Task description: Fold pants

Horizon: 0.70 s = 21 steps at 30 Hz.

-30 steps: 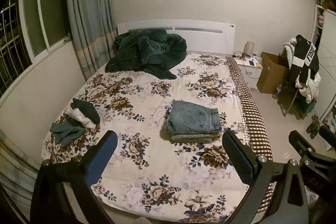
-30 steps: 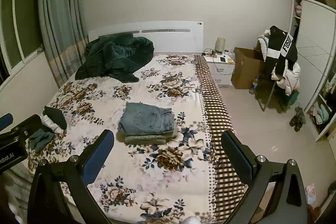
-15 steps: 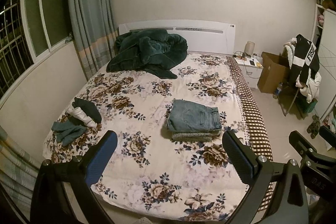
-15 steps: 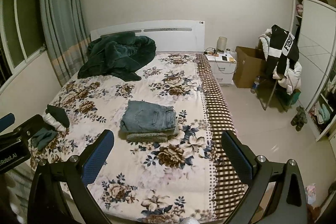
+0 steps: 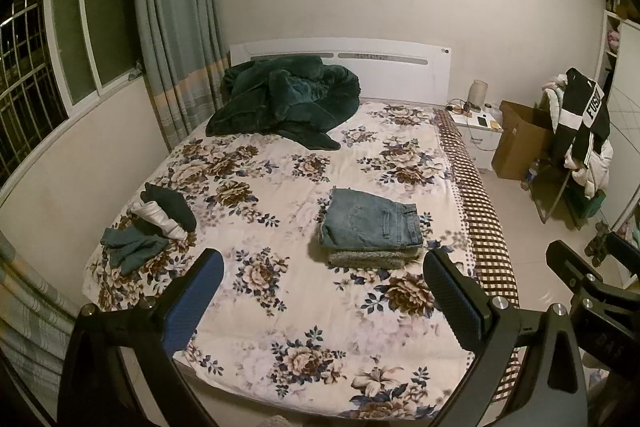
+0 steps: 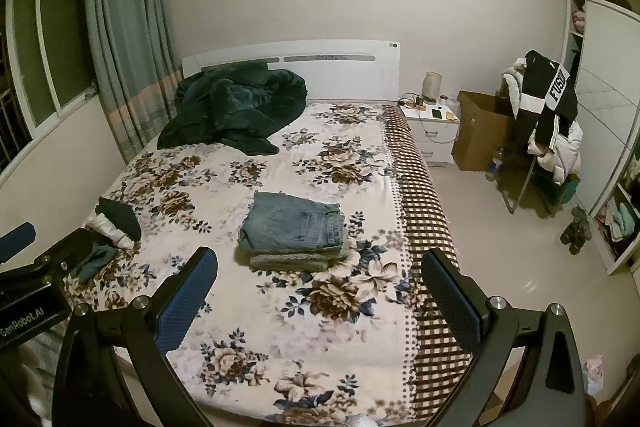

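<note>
Folded blue jeans [image 5: 370,223] lie on top of a folded grey garment [image 5: 366,259] in the middle of the floral bed [image 5: 304,311]; the stack also shows in the right wrist view [image 6: 294,225]. My left gripper [image 5: 324,301] is open and empty, held well back above the foot of the bed. My right gripper [image 6: 320,297] is open and empty, also back from the stack. The right gripper's body shows at the left wrist view's right edge [image 5: 580,287], the left one's at the right wrist view's left edge [image 6: 36,279].
A dark green blanket [image 5: 284,99] is heaped by the headboard. Small dark and white clothes [image 5: 160,223] lie at the bed's left side. A nightstand [image 5: 478,131], cardboard box [image 5: 520,143] and clothes-laden chair [image 5: 576,131] stand right of the bed. Window and curtain are on the left.
Both grippers have drawn back slightly from the bed and stayed open. The folded stack has not moved.
</note>
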Motion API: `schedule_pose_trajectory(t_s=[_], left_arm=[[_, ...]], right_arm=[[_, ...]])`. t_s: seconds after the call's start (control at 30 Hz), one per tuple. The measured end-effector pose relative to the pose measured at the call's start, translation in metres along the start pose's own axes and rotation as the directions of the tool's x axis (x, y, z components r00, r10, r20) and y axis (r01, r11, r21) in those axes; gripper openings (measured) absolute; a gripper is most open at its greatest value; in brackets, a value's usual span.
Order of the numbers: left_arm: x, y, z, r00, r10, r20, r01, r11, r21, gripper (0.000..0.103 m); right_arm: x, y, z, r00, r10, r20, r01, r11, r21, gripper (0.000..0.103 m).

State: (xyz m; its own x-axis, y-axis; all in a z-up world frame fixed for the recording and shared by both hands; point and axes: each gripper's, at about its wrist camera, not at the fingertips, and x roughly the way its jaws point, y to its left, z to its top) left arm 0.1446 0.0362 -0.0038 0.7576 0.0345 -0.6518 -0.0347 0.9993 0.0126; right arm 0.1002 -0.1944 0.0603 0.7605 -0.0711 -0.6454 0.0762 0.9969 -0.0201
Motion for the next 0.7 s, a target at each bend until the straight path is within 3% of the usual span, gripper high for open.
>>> schedule_pose_trajectory(t_s=[0.7], left_arm=[[-0.0028,-0.001,-0.0019,1.0,-0.001,0.0,0.001,1.0,-0.003,0.102]], right_arm=[[0.0,0.0011,-0.0012,1.0,0.007,-0.006,-0.007,1.0,0.002,0.103]])
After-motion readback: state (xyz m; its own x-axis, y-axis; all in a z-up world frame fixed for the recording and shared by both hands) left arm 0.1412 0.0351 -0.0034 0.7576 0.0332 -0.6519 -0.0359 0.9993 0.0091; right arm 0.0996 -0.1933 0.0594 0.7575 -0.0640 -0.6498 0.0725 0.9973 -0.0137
